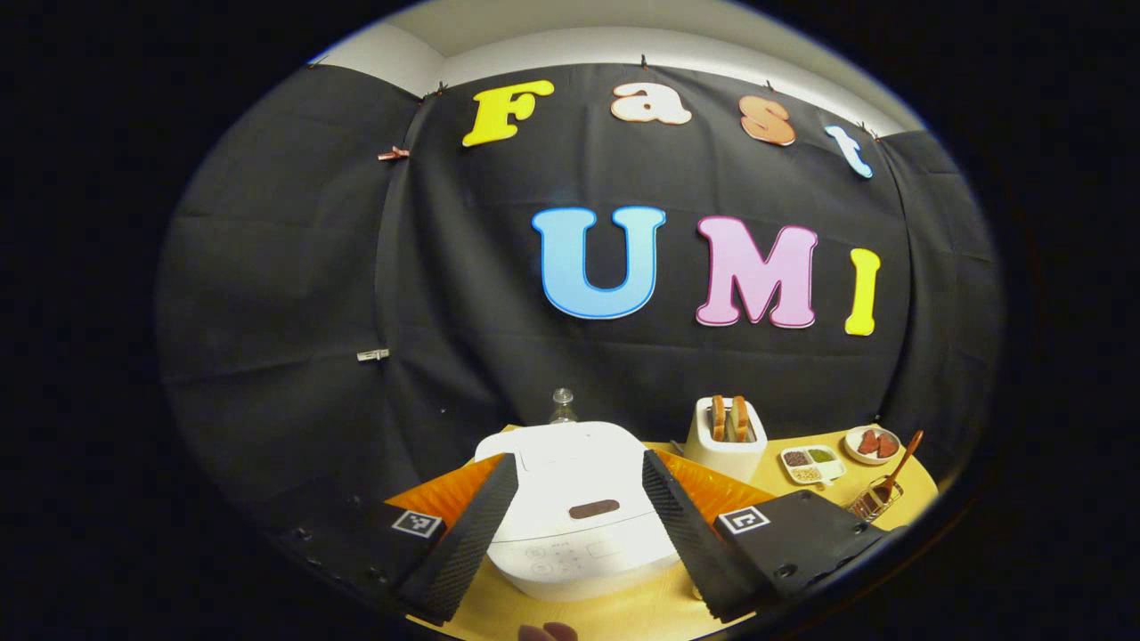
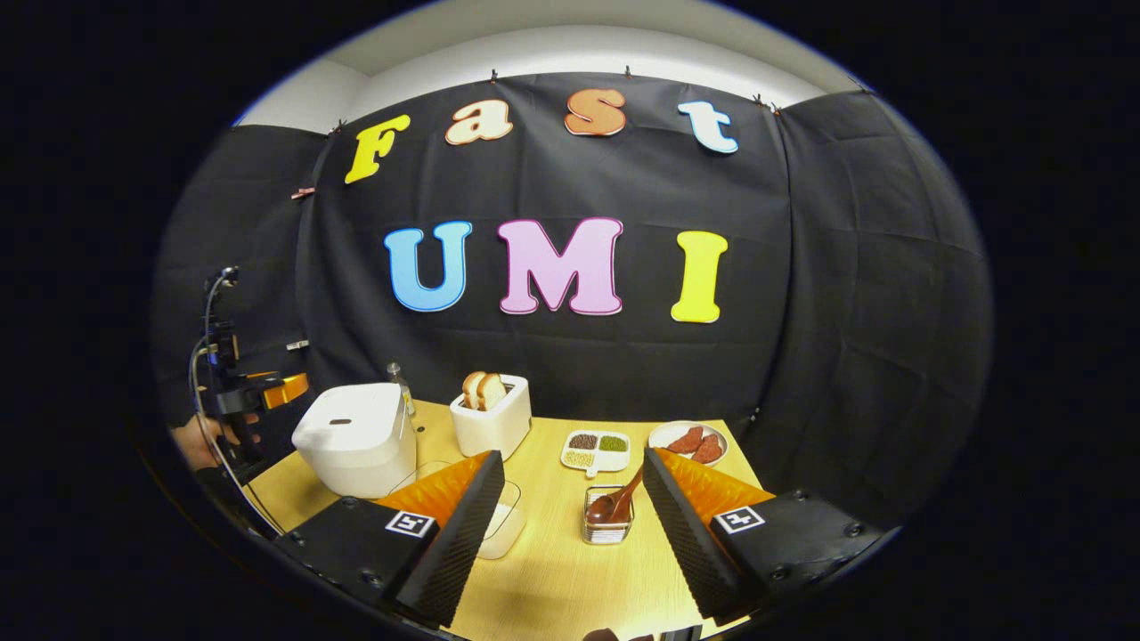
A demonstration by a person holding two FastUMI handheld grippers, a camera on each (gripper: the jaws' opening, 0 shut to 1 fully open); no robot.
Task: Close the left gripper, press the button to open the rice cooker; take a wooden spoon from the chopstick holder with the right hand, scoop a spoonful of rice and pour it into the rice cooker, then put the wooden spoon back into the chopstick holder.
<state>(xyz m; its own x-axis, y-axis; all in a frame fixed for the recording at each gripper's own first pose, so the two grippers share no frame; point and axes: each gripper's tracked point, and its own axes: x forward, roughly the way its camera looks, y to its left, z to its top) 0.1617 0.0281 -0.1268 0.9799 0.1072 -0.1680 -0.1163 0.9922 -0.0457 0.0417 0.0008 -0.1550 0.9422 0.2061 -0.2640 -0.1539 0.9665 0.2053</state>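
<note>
The white box-shaped rice cooker (image 1: 570,499) sits lidded and the brown wooden spoon (image 2: 619,501) stands in its clear holder (image 2: 608,516), both grippers' jaws spread wide, fitting either an early or finished stage.

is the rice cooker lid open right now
No, in the left gripper view the rice cooker has its white lid flat and shut, seen between the spread fingers of the left gripper.

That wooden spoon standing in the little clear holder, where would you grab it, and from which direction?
Probably by the bare handle of the wooden spoon, above the rim of the holder. The bowl end sits down inside the holder, and the handle leans up and to the right, clear of everything. The right gripper, its jaws open, already faces it, so I would come straight ahead from the table's front edge, slightly from above.
</note>
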